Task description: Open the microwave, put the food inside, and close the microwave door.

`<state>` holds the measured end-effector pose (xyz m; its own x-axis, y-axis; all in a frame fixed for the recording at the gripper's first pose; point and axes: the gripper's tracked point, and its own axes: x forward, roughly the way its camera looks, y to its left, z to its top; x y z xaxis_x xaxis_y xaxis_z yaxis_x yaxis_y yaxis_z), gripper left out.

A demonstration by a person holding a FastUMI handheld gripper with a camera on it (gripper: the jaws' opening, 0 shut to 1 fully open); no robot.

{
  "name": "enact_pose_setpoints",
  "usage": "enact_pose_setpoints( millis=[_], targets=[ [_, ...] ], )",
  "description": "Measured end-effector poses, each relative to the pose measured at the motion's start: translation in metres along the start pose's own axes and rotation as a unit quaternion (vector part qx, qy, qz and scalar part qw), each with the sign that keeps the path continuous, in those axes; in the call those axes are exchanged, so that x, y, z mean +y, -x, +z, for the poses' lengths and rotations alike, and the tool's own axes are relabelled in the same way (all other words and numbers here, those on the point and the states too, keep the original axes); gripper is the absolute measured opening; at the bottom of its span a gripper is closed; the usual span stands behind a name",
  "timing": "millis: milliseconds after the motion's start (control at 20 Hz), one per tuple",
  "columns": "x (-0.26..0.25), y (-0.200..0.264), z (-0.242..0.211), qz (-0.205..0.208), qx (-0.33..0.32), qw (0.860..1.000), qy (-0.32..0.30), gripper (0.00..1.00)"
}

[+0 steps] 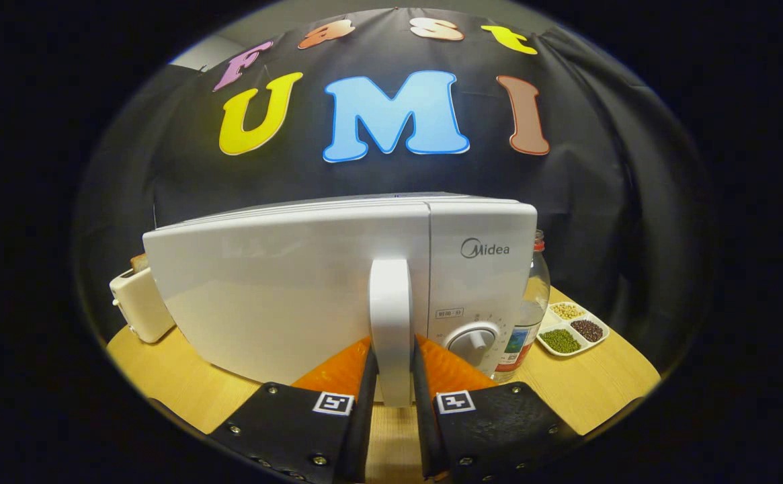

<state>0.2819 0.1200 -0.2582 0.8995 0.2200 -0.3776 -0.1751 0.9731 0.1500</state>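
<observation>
The gripper (392, 376) is clenched on the 1 vertical door handle (390, 316) of the 1 white microwave (283, 289), standing on the wooden table (586, 383). Beside it: 1 toaster (137, 302), 1 bottle (532, 302), 1 dish (571, 328) with 3 compartments of beans.

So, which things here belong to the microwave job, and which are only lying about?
For the job:
- microwave
- door handle, between the gripper fingers, which look pressed on it

Lying about:
- toaster
- bottle
- tray of beans
</observation>
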Motion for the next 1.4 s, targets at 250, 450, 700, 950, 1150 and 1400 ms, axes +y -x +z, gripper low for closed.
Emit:
enact_pose_setpoints(
  millis=[250,450,700,950,1150,1400],
  targets=[
    [0.0,0.003,-0.001,0.001,0.004,1.0,0.03,0.08],
    [0.004,0.019,-0.006,-0.009,0.001,0.998,0.054,0.08],
    [0.016,0.06,-0.02,0.009,0.01,0.998,0.056,0.08],
    [0.038,0.105,-0.034,0.038,0.032,0.997,0.052,0.13],
    [0.062,0.141,-0.05,0.052,0.042,0.996,0.066,0.22],
    [0.089,0.178,-0.076,0.049,0.074,0.994,0.068,0.27]
  ],
)
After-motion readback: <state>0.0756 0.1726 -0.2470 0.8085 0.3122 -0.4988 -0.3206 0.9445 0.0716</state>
